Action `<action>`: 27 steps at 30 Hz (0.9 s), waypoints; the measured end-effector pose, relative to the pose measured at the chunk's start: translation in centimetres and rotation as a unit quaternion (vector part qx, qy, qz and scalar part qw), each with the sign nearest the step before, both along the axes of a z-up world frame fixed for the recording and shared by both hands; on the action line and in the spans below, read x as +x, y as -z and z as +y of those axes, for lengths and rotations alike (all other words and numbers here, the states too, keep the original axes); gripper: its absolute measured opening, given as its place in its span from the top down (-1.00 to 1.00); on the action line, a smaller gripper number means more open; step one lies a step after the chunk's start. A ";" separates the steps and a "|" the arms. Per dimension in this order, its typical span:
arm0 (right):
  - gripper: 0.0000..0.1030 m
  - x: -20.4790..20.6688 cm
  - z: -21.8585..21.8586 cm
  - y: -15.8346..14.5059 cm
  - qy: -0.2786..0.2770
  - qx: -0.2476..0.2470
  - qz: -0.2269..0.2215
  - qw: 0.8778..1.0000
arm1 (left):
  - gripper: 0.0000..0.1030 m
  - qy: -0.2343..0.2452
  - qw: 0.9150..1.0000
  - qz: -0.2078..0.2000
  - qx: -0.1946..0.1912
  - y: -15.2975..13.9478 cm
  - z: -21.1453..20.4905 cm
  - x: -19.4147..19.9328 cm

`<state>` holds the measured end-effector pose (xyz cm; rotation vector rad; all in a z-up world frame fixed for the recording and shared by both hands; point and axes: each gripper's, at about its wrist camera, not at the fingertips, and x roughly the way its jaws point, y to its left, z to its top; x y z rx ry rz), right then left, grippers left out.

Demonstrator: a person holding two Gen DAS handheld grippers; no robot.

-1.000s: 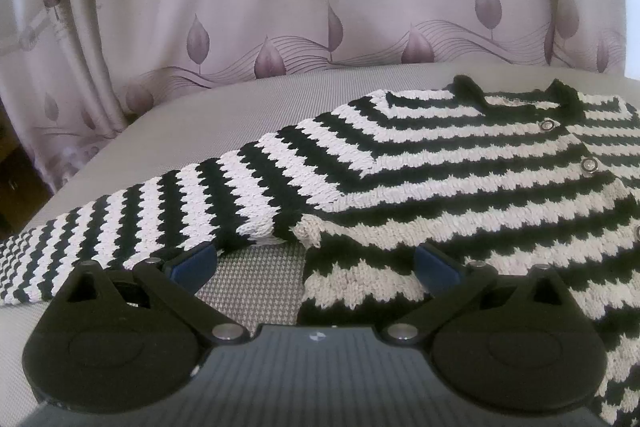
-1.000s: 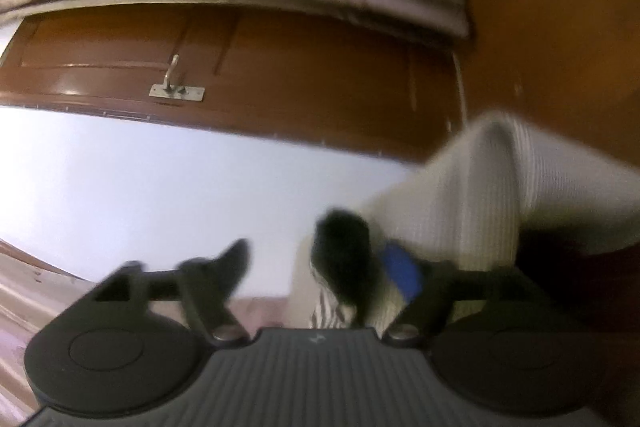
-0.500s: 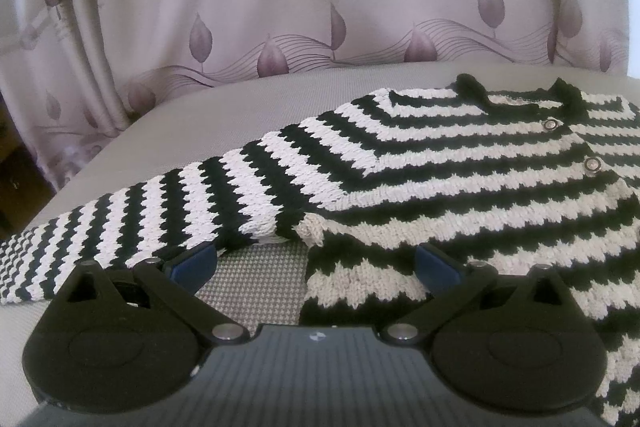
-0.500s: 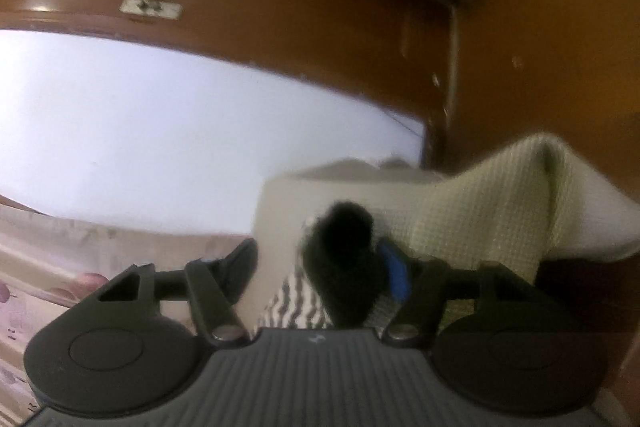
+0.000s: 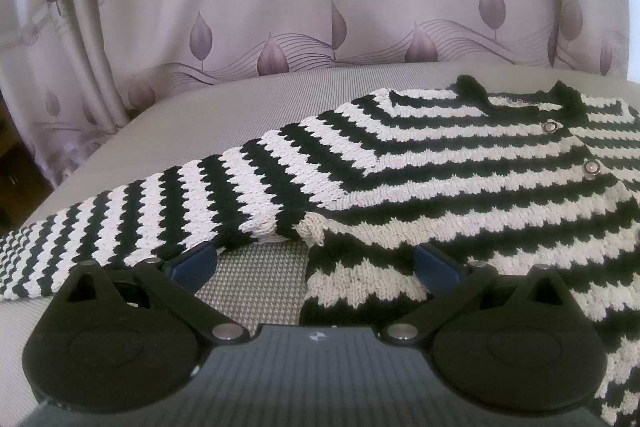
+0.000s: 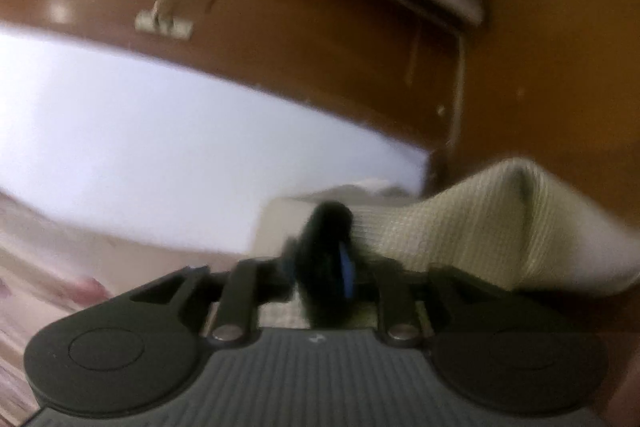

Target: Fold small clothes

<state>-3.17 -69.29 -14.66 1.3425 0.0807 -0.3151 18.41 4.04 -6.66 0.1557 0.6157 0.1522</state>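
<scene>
The striped sweater (image 5: 460, 187) lies flat on the grey surface (image 5: 200, 115), sleeve stretching lower left. The left hand-held gripper (image 5: 316, 263) gapes just below its armpit; the right hand-held gripper (image 6: 320, 267) has just been closing on the dark edge (image 6: 324, 235).

Right claw (image 6: 320, 269) has just closed, pinching black knit fabric (image 6: 326, 227)

black-and-white striped sweater (image 5: 440, 179); leaf-print mauve curtain (image 5: 280, 7)

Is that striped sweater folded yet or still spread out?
Spread out. The striped sweater lies flat on the grey cushion, one sleeve stretched sideways, collar and snaps showing. Its far side is out of view.
</scene>
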 end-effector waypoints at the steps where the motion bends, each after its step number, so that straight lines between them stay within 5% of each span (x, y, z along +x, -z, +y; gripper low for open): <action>1: -0.12 -0.3 0.0 0.2 -0.001 0.012 -0.020 1.000 | -1.00 0.000 1.000 0.000 0.000 0.0 0.0 0.0; 5: -0.26 -0.6 0.4 0.2 -0.017 0.023 -0.048 0.998 | -1.00 -0.001 1.000 0.000 -0.002 0.0 0.0 0.0; 12: -0.16 1.1 0.7 -1.8 -0.037 -0.012 0.019 0.999 | -1.00 -0.004 1.000 0.000 -0.007 -0.2 0.0 0.0; 15: 0.77 2.5 0.9 -2.5 -0.045 -0.046 0.065 0.996 | -1.00 -0.005 1.000 -0.001 -0.007 -0.2 0.1 0.0; 20: 0.78 1.0 2.7 -6.0 0.011 -0.194 0.036 0.980 | -1.00 -0.012 1.000 -0.002 -0.015 -0.3 0.4 -0.1; 24: 0.73 1.2 2.3 -2.8 -0.020 -0.116 0.088 0.989 | -1.00 -0.013 1.000 -0.002 -0.023 -0.4 0.5 0.0; 27: 0.66 0.2 1.8 -1.4 -0.010 -0.045 0.045 0.998 | -1.00 -0.013 1.000 -0.001 -0.023 -0.4 0.5 0.0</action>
